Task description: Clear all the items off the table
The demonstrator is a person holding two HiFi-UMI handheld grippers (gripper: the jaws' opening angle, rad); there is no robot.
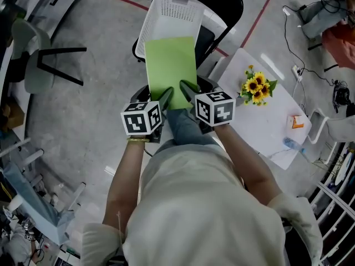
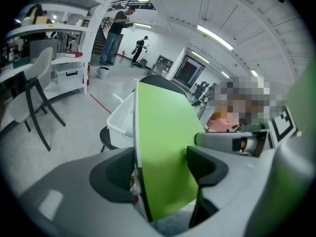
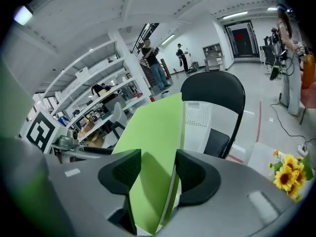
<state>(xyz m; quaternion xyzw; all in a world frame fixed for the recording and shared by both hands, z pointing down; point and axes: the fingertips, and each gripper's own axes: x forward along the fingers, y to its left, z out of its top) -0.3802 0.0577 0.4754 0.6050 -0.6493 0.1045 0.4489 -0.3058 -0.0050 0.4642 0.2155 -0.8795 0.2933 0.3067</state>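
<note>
Pale chair (image 1: 33, 54) far left on the grey floor, well apart from the work; not part of the job.

Left gripper (image 1: 166, 97): jaws clamped on the near left corner of a green book (image 1: 171, 65). Its own view shows one pad on the spine side and the other flat on the cover, with no gap.

Book: thin, green cover, white page edges. It is held in the air, tilted away from the person. The far end lies over a white basket (image 1: 172, 10), which sits on the seat of a black chair (image 1: 233, 4). I cannot tell whether the far edge touches the basket rim.

Right gripper (image 1: 187, 90): jaws partly closed and clamped on the near right corner of the same book, a pad on each face. Both grippers share the load, just beside each other.

Table (image 1: 266, 121), white, to the right of the chair and basket. Still on it:
- a bunch of sunflowers (image 1: 257, 87) near the left corner
- a small orange item (image 1: 298, 122) further right, too small to identify
- a clear plastic bottle (image 1: 291, 144) lying by the near edge

Progress, as judged: the book is off the table and at the basket but not yet released. What the basket already holds is hidden behind the book. At least three items remain on the table, so clearing is partway at best.

Next, as judged: lower the book into the basket and open both sets of jaws together so it does not swing, then go for the flowers.
</note>
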